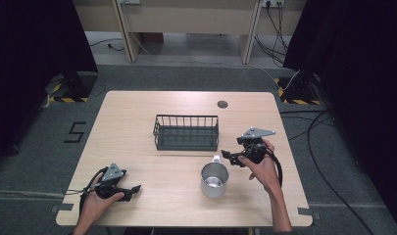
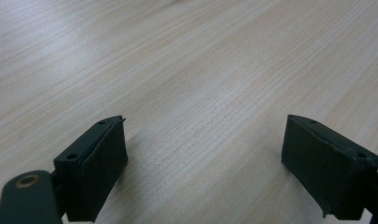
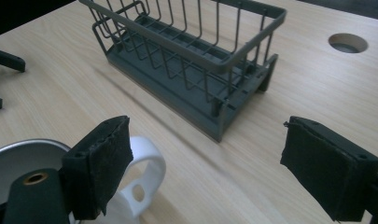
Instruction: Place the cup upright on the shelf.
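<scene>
The metal mug [image 1: 214, 179] stands upright on the wooden table [image 1: 137, 147], lower centre-right of the high view, its white handle [image 1: 216, 158] turned toward the far edge. The right gripper [image 1: 229, 155] hovers just right of and slightly beyond that handle, apart from the mug, held in the person's right hand [image 1: 260, 164].

In the right gripper view, the mug's rim [image 3: 23, 149] occupies the lower left corner and the white handle [image 3: 147, 172] sits directly behind the left jaw, partly hidden by it. The jaws stand wide apart with nothing between them except bare tabletop; the handle lies outside the gap, at its left edge.

The grey wire dish rack [image 1: 186, 132] sits at mid-table, beyond the mug and well apart from it; in the right gripper view it fills the upper centre.

The left gripper [image 1: 132, 188] rests at the lower left of the high view, in the left hand [image 1: 95, 200], well apart from the mug. The left gripper view shows its jaws wide open over bare wood grain.

A round cable hole [image 1: 222, 104] lies near the table's far edge.
</scene>
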Available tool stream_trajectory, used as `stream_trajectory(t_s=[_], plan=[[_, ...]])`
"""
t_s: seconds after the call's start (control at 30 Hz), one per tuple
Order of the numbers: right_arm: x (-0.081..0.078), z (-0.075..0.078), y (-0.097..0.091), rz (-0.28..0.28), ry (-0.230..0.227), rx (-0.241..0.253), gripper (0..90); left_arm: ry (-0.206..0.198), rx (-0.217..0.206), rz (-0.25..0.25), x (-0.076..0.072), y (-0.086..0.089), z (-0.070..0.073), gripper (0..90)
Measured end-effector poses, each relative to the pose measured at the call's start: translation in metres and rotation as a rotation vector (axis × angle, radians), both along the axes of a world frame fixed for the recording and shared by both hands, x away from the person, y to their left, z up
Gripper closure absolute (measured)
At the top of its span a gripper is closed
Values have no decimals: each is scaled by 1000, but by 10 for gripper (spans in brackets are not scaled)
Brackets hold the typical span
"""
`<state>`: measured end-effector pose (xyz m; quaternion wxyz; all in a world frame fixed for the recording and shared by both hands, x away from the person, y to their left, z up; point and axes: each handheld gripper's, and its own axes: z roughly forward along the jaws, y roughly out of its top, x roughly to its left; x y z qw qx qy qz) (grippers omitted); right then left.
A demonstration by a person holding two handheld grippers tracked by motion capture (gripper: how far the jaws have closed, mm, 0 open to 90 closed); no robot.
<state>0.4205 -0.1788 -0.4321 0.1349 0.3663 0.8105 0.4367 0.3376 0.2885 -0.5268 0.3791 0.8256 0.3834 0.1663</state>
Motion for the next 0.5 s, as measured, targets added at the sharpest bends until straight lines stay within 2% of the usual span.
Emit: stream_trajectory(t_s=[0.13, 0.3, 0.5], plan=[[8, -1, 10, 39, 25, -12, 154, 0, 0, 0, 0, 0, 0, 132], [14, -3, 15, 48, 37, -10, 154, 0, 0, 0, 0, 0, 0, 132], [20, -8, 23, 64, 67, -33, 155, 0, 0, -1, 0, 0, 0, 132]])
